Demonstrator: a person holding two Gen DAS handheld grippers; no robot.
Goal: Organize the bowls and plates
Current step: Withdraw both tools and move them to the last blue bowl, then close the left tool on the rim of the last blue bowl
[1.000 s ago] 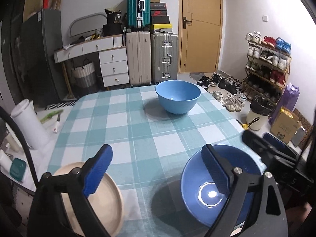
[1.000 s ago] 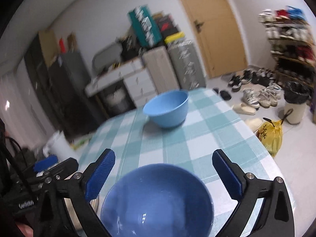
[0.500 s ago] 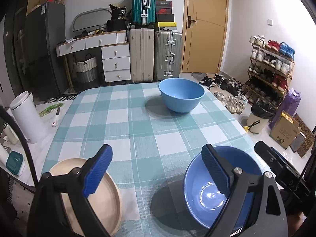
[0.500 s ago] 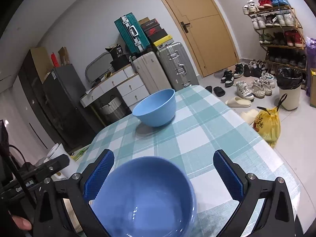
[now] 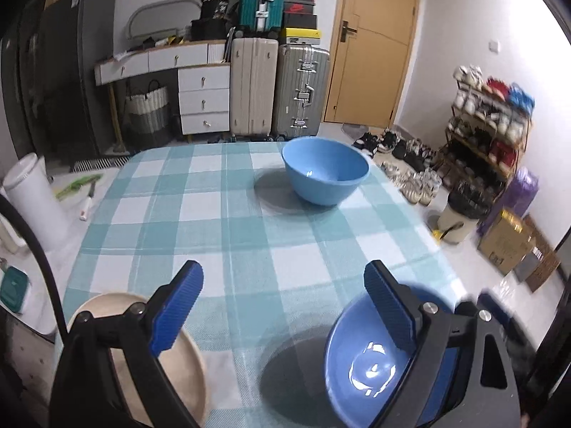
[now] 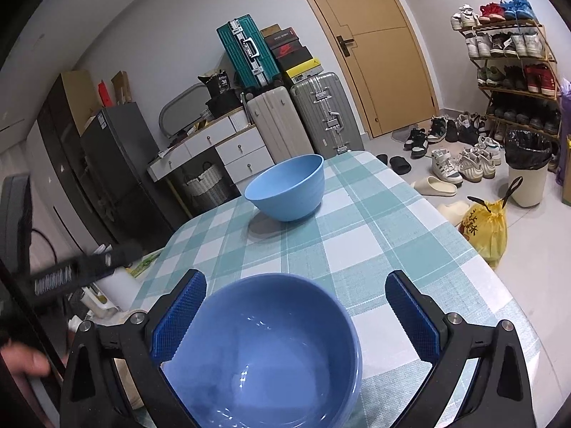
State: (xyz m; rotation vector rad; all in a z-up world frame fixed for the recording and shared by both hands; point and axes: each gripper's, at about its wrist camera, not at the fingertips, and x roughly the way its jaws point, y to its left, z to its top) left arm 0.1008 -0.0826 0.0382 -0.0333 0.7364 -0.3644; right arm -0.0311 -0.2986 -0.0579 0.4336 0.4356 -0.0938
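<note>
Dark blue bowl (image 6: 264,353) between right gripper (image 6: 296,317) fingers (untouched, jaws wide).

Both wrist views look down the table (image 5: 221,221), sharing perhaps its far half.

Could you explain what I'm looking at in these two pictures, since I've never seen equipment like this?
There is no robot here: a person holds a two-finger gripper in each hand, and a camera on each looks forward along its blue-padded fingers. One picture comes from the left gripper, the other from the right gripper. Both stand open and hold nothing. On the checked tablecloth sit a light blue bowl at the far end, a darker blue bowl near the right gripper, and a beige plate below the left one. Suitcases, drawers and a shoe rack fill the room behind.
</note>
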